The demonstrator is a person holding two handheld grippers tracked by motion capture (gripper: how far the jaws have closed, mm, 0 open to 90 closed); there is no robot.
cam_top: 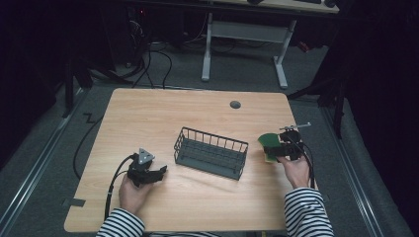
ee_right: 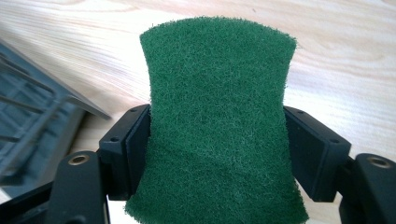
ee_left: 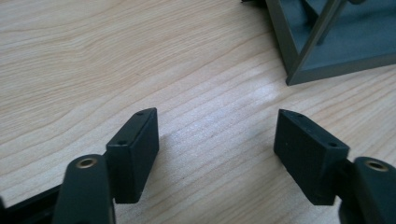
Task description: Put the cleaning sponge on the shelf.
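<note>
A green scouring sponge (ee_right: 217,121) with a yellow underside (cam_top: 270,154) is squeezed between the jaws of my right gripper (cam_top: 276,150), held just above the table at the right. Its waist is pinched in by the black pads (ee_right: 128,144). A dark grey wire basket (cam_top: 211,152) stands in the middle of the wooden table (cam_top: 148,113), a little left of the sponge. My left gripper (cam_top: 159,173) rests low near the basket's left end, its jaws wide apart over bare wood (ee_left: 215,140). The basket's corner (ee_left: 299,56) shows at the upper right of the left gripper view.
A round grey grommet (cam_top: 235,104) sits near the table's far edge. Behind the table stands a white desk frame (cam_top: 244,44) with cables on the floor. The basket's rim (ee_right: 42,93) lies left of the sponge in the right gripper view.
</note>
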